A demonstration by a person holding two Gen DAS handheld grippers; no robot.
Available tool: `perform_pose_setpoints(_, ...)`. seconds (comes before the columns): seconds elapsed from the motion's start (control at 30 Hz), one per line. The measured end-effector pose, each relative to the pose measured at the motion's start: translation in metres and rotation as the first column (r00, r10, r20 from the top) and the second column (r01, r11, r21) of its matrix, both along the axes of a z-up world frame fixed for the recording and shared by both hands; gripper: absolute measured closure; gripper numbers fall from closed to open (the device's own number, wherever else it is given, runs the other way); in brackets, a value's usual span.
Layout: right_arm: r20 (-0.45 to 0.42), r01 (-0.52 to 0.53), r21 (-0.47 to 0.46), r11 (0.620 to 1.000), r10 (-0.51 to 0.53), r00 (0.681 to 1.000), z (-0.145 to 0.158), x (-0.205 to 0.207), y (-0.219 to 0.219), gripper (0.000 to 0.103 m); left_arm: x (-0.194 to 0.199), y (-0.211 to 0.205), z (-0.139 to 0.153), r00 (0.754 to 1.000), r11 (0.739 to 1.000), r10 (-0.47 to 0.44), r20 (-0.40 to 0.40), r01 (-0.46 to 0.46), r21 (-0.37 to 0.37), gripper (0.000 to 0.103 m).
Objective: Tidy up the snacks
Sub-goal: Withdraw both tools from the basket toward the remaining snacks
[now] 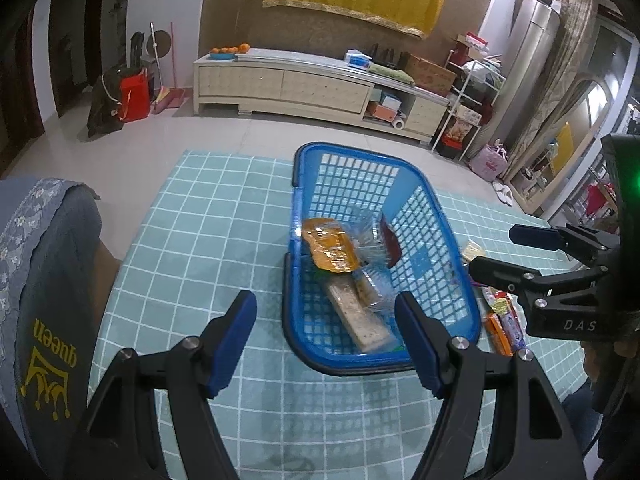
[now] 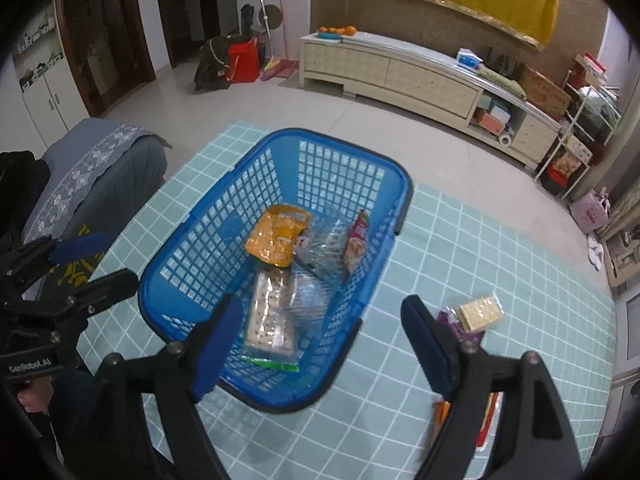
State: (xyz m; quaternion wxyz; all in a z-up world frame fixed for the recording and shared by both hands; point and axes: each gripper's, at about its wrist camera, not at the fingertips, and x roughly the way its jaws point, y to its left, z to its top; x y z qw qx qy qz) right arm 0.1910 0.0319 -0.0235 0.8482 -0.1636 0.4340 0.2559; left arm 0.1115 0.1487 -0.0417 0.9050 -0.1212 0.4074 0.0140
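Basket sits on your tabletop, blue and slotted, with dark handles folded down along its rim; inside it lie an orange pouch, a crumpled clear wrapper, a red packet leaning on edge against the right wall, and a long cracker pack lying flat toward the near end, a green strip at its foot; your left tool hangs over the near left corner of the basket with its fingers spread wide and nothing between them, one pad over the checked cloth and the other over the basket's near rim; your right tool is likewise spread wide and empty, its left finger over the basket's near end and its right finger over the cloth beside it; outside the basket, to its right, a cracker packet rests on a purple wrapper, both on the cloth and apart from the basket; nearer you, an orange-and-red pack shows only in part behind your right tool's finger, and in the left view more packs lie just beside the basket's right wall, though you cannot tell how many; a blue-grey chair cover with a crown print stands at the tabletop's left edge; a cream cabinet runs along the far wall with oranges on its top.
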Motion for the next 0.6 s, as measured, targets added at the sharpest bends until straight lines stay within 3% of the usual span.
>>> perform_pose_setpoints(0.6, 0.028, 0.114, 0.1, 0.988, -0.117, 0.993, 0.026, -0.035, -0.1, 0.018, -0.011, -0.091, 0.028, 0.985, 0.981, -0.171, 0.027, 0.168, 0.098, 0.033)
